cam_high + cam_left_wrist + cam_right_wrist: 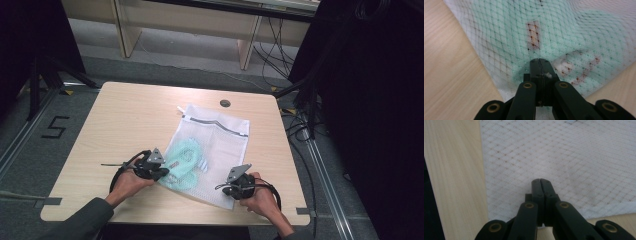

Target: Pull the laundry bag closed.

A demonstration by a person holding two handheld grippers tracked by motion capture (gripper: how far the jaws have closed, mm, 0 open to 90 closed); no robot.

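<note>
While I scan from the left, my left gripper has its jaws closed together, tip on the near-left corner of the mesh laundry bag; whether it pinches netting I cannot tell. Just ahead of it, inside, lies the mint garment. My right gripper is closed too, over the near-right corner. The bag's long axis runs away from both; the left is nearer the garment.

1. A lab or recording room: a light wooden table stands on grey floor marked with a taped "5".
2. Black tripod legs and loose cables flank it.
</note>
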